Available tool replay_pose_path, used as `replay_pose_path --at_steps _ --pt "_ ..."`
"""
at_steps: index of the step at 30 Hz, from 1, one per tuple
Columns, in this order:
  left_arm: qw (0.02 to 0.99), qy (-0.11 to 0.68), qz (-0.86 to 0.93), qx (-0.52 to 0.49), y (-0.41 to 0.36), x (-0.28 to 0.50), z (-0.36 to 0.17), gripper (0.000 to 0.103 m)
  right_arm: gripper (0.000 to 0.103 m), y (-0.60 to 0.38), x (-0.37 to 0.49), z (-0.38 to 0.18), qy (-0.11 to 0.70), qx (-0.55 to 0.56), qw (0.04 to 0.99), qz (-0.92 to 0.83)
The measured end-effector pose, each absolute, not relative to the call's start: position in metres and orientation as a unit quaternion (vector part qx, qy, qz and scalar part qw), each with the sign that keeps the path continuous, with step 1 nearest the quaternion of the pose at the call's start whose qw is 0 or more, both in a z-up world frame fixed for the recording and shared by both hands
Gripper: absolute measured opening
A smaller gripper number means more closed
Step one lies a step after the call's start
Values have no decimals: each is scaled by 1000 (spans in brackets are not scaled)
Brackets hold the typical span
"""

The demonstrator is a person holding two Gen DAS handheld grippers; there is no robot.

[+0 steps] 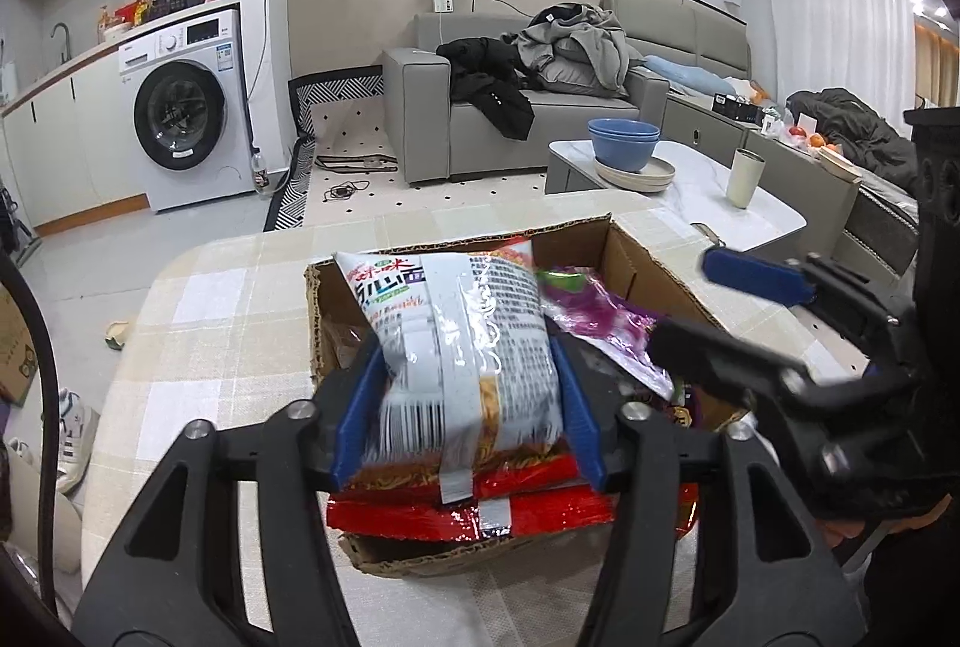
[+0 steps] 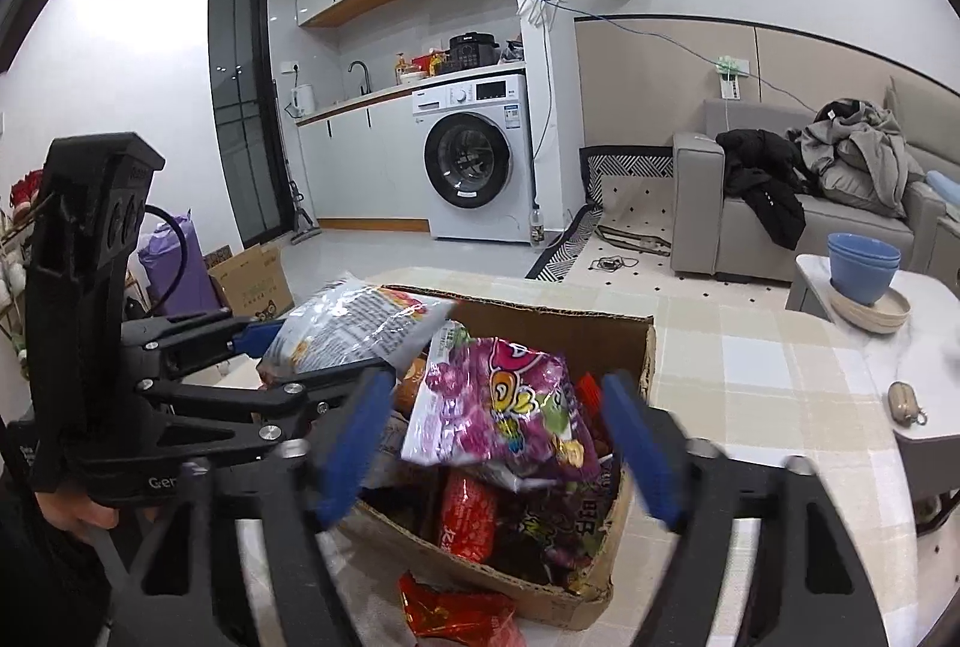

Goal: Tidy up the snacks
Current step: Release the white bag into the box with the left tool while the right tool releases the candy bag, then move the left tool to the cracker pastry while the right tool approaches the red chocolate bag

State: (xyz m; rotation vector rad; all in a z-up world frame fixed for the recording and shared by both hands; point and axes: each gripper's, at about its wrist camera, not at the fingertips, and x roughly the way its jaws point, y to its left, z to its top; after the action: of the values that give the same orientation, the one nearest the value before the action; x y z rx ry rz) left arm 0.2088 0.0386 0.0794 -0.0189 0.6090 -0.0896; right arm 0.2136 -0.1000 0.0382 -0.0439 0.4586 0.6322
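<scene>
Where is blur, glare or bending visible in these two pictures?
Left wrist view: the right gripper is blurred, glare streaks the white snack bag, and walls bend near the edges. Right wrist view: its own fingers are smeared; the purple candy bag is soft.

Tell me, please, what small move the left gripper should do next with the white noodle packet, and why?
Probably lift it a little, straight up and clear of the cardboard box. The left gripper is shut on the white noodle packet, which lies over red packets. The right gripper is open over the purple snack bag, so the two seem not to collide.
</scene>
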Motion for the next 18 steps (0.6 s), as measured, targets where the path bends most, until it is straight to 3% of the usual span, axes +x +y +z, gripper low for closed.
replay_pose_path --at_steps 3,8,11,18 --pt "956 289 -45 -8 38 205 78 83 96 -109 205 41 212 -20 928 305" --pt "954 295 -47 -15 39 200 77 87 102 -126 198 44 216 -9 932 290" --pt "956 290 -41 -21 42 193 79 103 102 -135 195 45 226 -1 930 289" --pt "958 280 -41 -43 53 169 79 102 102 -143 186 37 249 1 925 286"
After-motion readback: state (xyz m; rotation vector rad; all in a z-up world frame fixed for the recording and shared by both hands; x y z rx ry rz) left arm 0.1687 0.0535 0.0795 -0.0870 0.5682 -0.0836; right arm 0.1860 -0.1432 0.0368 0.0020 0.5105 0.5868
